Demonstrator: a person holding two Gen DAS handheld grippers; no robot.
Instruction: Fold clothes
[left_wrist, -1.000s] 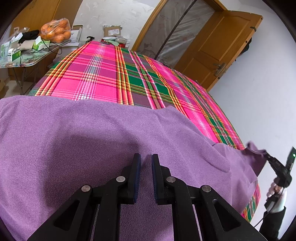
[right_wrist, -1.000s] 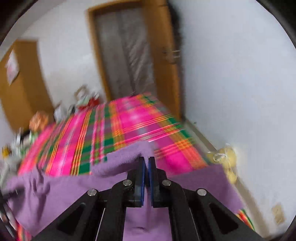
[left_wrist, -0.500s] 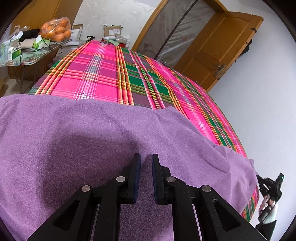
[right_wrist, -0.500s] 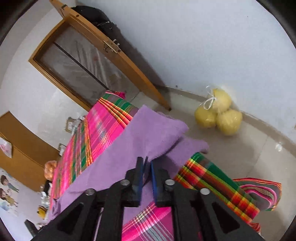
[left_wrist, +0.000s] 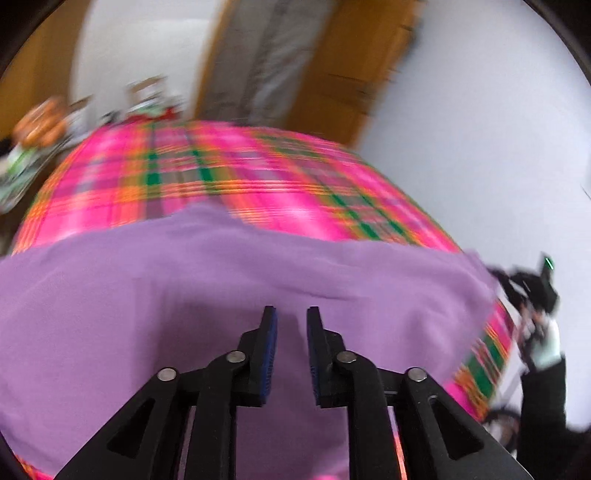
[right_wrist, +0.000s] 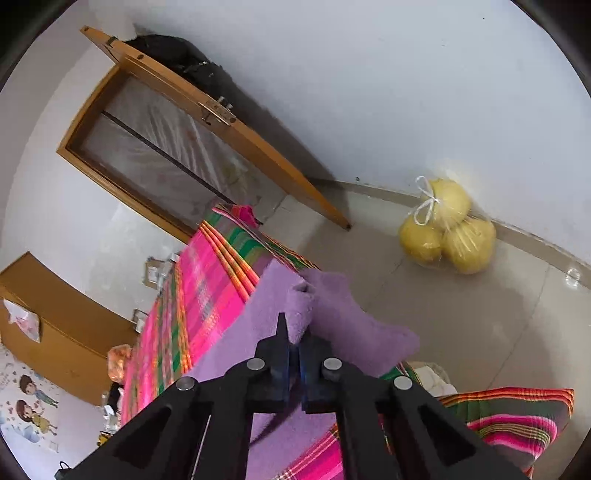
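Purple garment (left_wrist: 221, 295) is spread across the near part of the plaid-covered bed (left_wrist: 229, 184), laid flat so it can be folded. Left gripper (left_wrist: 291, 325) is held over the cloth, jaws opening, nothing pinched between them. Right gripper (right_wrist: 293, 354) is pressed together on a bunched corner of the purple garment (right_wrist: 317, 310) at the bed's right edge, probably for pulling it over. Left view is motion-blurred; far clutter is unreadable. Garment type and its near hem are cut off.
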